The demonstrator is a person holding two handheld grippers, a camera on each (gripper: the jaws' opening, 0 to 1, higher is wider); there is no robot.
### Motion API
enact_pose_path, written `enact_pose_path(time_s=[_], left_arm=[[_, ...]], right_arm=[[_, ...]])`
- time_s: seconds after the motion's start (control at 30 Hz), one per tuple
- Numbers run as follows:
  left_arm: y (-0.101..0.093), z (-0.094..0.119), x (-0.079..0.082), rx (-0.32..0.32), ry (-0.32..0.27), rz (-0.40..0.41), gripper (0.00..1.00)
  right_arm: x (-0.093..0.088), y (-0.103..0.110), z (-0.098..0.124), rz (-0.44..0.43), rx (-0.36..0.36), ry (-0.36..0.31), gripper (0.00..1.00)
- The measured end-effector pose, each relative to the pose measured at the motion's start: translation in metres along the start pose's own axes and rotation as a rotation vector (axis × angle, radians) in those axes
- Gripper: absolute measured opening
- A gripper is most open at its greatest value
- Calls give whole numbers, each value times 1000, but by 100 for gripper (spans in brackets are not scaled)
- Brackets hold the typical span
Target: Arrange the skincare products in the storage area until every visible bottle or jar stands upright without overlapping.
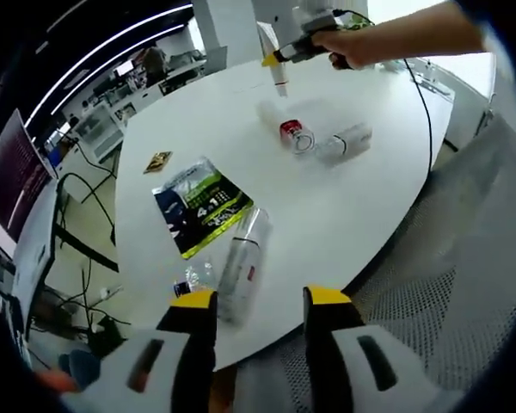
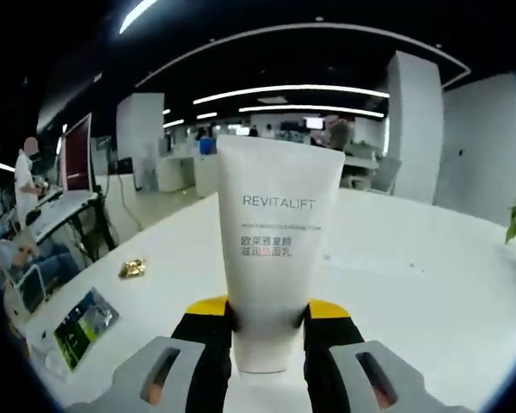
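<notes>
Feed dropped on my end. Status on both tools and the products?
Right tool shut on white tube, upright. Left tool open, over a lying bottle. More containers lying mid-table. Green packet alongside.

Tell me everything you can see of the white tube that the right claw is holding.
The white tube looks like smooth, matte plastic, wide and flat at its crimped top and narrower toward the bottom. It carries grey print reading REVITALIFT, with smaller lines of characters beneath, partly in red. It stands upright, cap end down, clamped near its lower end between the two yellow-tipped jaws of the right claw. In the left gripper view the tube hangs over the far side of the white table; whether it touches the table is unclear.
</notes>
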State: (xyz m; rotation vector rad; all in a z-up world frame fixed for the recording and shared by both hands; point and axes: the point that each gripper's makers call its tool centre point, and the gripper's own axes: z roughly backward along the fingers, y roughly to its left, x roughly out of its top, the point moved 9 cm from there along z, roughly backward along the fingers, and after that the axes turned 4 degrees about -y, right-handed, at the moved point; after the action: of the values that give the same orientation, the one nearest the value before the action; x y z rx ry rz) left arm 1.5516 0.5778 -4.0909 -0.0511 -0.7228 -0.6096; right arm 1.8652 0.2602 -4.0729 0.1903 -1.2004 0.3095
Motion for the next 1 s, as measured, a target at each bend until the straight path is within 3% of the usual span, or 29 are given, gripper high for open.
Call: enact_pose_path(time_s=[0.67,0.83,1.0], left_arm=[[5,2,-1,36,-6,0,28],[5,2,-1,41,-9,-4,27],[6,3,-1,46,-12,-5,27]], right_arm=[[-19,-9,-26,61,-63,7,28],[-26,-6,-23,103,-70,-57,28],[-27,-4,-20,98,-93,-58,29]])
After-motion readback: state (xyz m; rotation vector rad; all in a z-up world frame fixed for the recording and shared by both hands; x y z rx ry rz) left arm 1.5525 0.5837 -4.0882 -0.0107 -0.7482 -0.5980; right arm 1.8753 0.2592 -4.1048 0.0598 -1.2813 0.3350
